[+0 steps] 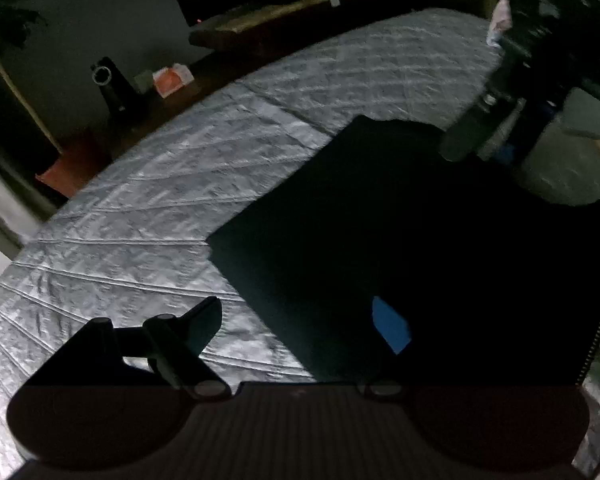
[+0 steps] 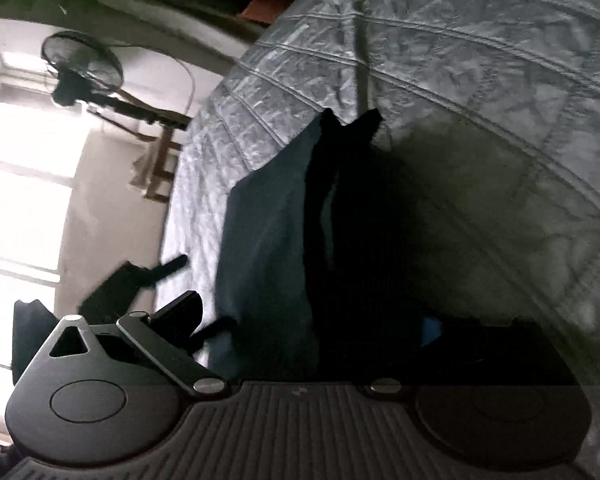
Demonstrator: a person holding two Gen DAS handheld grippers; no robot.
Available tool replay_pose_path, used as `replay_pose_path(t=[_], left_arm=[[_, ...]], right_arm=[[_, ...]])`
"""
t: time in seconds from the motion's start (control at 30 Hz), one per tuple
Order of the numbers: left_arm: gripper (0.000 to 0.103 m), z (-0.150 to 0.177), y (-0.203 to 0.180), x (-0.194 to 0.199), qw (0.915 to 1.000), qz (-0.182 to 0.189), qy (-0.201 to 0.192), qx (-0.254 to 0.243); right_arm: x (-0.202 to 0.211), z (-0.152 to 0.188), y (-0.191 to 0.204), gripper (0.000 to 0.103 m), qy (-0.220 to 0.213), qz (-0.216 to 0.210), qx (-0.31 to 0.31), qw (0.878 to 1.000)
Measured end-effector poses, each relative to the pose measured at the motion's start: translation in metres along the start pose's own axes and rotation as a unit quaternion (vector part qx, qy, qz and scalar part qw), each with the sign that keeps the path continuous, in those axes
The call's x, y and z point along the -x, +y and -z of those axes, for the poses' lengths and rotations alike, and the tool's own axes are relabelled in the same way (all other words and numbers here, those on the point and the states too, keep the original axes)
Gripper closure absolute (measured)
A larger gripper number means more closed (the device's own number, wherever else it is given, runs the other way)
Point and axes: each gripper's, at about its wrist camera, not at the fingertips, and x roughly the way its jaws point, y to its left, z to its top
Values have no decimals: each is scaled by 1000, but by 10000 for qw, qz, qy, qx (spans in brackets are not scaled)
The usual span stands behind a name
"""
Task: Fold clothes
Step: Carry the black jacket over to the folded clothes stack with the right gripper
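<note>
A dark garment [image 1: 380, 220] lies flat with straight edges on a grey quilted bed cover [image 1: 160, 200]. My left gripper [image 1: 300, 316] hovers open over its near left edge: one finger is over the cover, and the blue-padded finger [image 1: 392, 326] is over the cloth. My right gripper [image 1: 476, 136] shows blurred at the garment's far right corner. In the right wrist view the garment [image 2: 268, 220] looks dark blue, with a folded layer and two points at its far end. My right gripper [image 2: 308, 316] stands wide open above it, nothing pinched.
The bed cover [image 2: 480, 80] spreads wide around the garment. Beyond the bed stand a fan [image 2: 84, 64], a bright window [image 2: 20, 168] and a wooden frame [image 2: 160, 168]. A black cylinder [image 1: 112, 84] and an orange box [image 1: 172, 80] sit on the floor.
</note>
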Motion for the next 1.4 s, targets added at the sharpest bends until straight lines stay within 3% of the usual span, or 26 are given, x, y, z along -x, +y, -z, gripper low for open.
replay_pose_path(t=[0.17, 0.3, 0.4, 0.57, 0.7, 0.73, 0.77, 0.8, 0.9, 1.13, 1.4], left_arm=[[17, 3, -3, -5, 10000, -31, 72, -1], [16, 5, -6, -6, 9999, -99, 2, -82], [16, 5, -6, -7, 9999, -98, -4, -97], [16, 4, -6, -8, 10000, -55, 0, -54], [17, 4, -7, -9, 10000, -43, -12, -60], [17, 4, -7, -9, 10000, -42, -15, -59], [16, 4, -7, -9, 10000, -36, -12, -61], [16, 4, -8, -9, 10000, -25, -8, -69], [16, 4, -9, -9, 10000, -15, -3, -95], [16, 3, -10, -10, 10000, -33, -3, -66], [16, -1, -11, -11, 10000, -5, 0, -98]], right_arm=[[-11, -8, 2, 1, 439, -489, 495, 9966], [-10, -7, 10, 0, 603, -519, 1077, 9910], [-14, -12, 14, 0, 482, -378, 760, 9952], [-17, -11, 29, 0, 558, -5, 727, 9958], [-14, -12, 33, 2, 711, 43, 781, 9944], [-13, -12, 33, 11, 748, 44, 802, 9940], [-14, -12, 31, 78, 796, 45, 765, 9939], [-17, -11, 26, 85, 856, 44, 678, 9940], [-26, -7, 15, 83, 910, 25, 524, 9945], [-34, -4, -5, 80, 425, -434, -312, 9977], [-34, -4, 12, 89, 532, -251, 205, 9981]])
